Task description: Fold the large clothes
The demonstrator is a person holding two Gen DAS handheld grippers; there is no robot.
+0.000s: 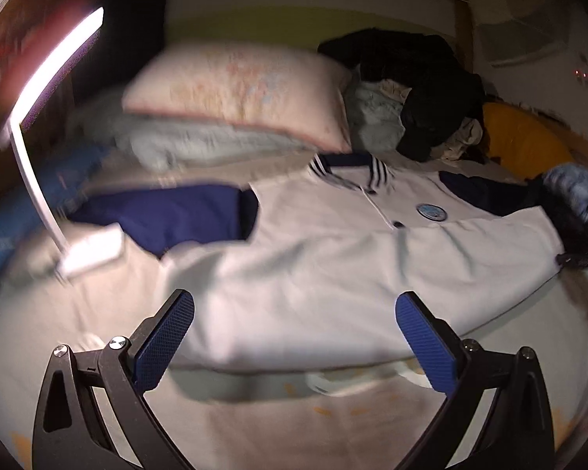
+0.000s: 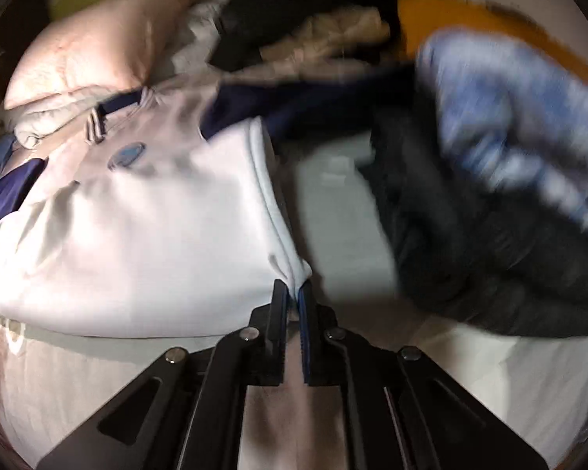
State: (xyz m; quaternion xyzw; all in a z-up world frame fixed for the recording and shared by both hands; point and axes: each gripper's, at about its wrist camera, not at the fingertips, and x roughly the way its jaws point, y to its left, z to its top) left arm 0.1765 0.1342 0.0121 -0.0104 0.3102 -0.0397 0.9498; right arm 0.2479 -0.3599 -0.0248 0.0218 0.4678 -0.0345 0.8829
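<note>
A white polo shirt [image 1: 333,258] with navy sleeves, a striped navy collar and a round chest badge lies face up on the bed; it also shows in the right wrist view [image 2: 145,235]. My left gripper [image 1: 294,305] is open and empty, hovering over the shirt's lower hem, blue pads spread wide. My right gripper [image 2: 293,290] is shut on the shirt's bottom corner, which is pinched between the jaws. In the left wrist view the right gripper [image 1: 568,260] sits at the shirt's right corner.
A pink pillow [image 1: 239,90] lies on a grey blanket [image 1: 184,145] behind the shirt. A pile of dark and pale clothes [image 1: 415,90] sits at the back right, beside an orange cushion [image 1: 521,137]. A white lamp [image 1: 51,125] stands left. Dark and blue garments [image 2: 490,176] lie right.
</note>
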